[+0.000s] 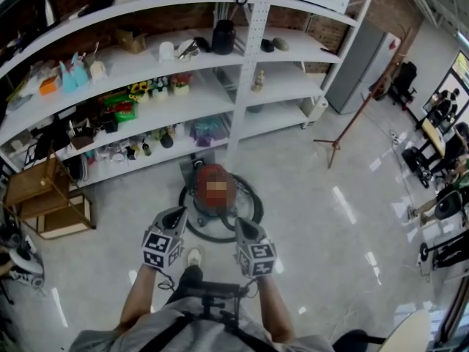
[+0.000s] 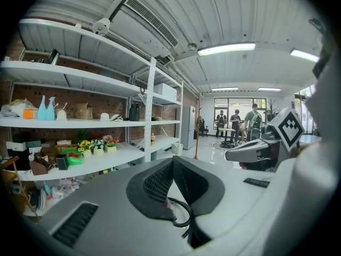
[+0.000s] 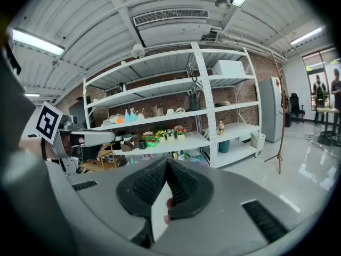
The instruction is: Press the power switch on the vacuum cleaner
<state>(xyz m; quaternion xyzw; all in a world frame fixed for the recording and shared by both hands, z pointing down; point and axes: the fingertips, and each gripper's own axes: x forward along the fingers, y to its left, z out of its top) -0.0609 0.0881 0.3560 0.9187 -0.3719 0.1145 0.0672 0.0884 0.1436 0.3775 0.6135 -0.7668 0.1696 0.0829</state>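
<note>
The red vacuum cleaner point(image 1: 207, 174) sits on the floor in front of the shelves, with its black hose point(image 1: 251, 199) coiled around it; a blurred patch covers its top, so no switch shows. My left gripper point(image 1: 176, 213) hovers just short of the vacuum's near left side, and its jaws meet at the tips. My right gripper point(image 1: 243, 224) hangs beside it on the near right, also shut. In the left gripper view the left gripper point(image 2: 172, 161) holds nothing, and a loop of hose point(image 2: 182, 211) shows below the pads. The right gripper point(image 3: 166, 164) is empty too.
A white shelving unit point(image 1: 248, 64) with bottles, flowers and boxes stands right behind the vacuum. Wooden crates point(image 1: 44, 196) sit at the left. A tripod-like wooden stand point(image 1: 344, 127) rises at the right. Office chairs and people are far to the right.
</note>
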